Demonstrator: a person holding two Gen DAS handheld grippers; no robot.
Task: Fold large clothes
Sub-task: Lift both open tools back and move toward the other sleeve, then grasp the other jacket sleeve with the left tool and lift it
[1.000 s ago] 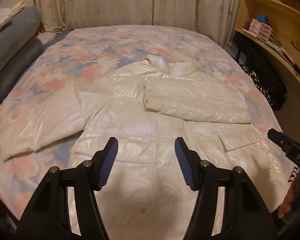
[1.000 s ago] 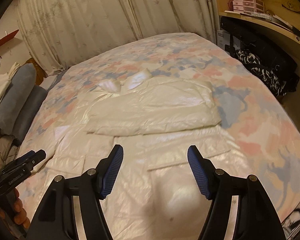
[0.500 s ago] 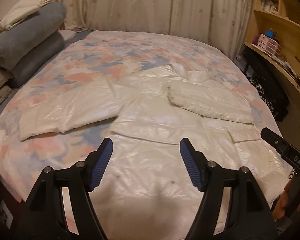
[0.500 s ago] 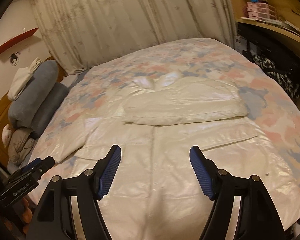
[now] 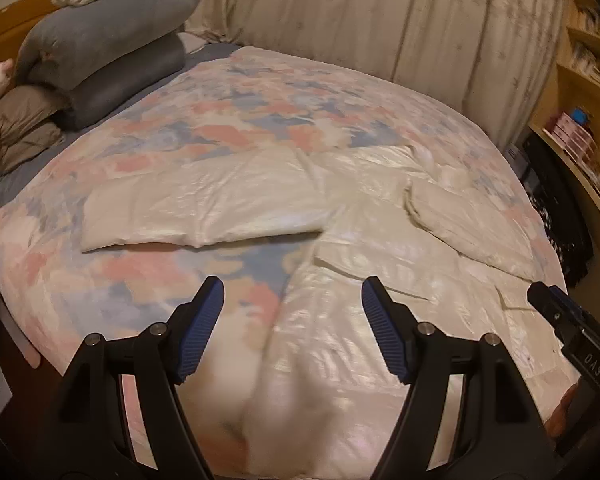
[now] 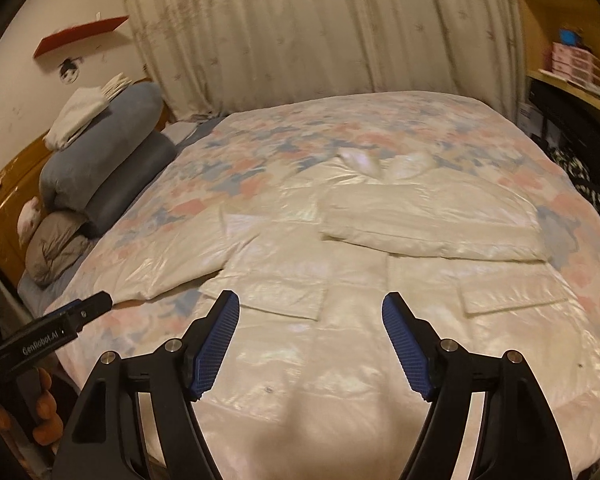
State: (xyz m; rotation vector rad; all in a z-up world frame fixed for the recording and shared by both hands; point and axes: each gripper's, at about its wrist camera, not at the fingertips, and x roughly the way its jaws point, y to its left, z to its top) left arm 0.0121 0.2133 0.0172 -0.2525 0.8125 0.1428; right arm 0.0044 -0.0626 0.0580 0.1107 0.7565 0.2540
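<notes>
Shift: left gripper [image 5: 292,334] swung leftward since a second ago, toward the outstretched sleeve [image 5: 204,208] of the white puffer jacket [image 6: 340,320].
Grippers: left agape, empty; right gripper [image 6: 310,344] likewise.
Meaning: other sleeve [image 6: 432,228] already folded; this one probably next.

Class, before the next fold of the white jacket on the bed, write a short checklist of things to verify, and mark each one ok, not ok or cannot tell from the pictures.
1. Left gripper open and empty: ok.
2. Right gripper open and empty: ok.
3. Jacket lying flat on the bed: ok.
4. One sleeve already folded across the chest: ok.
5. Other sleeve folded in: not ok; it lies stretched out sideways on the quilt.
6. Nothing lying on top of the jacket: ok in both views.
7. Hem edge nearest the grippers lying straight: cannot tell; it is hidden below the fingers.
</notes>
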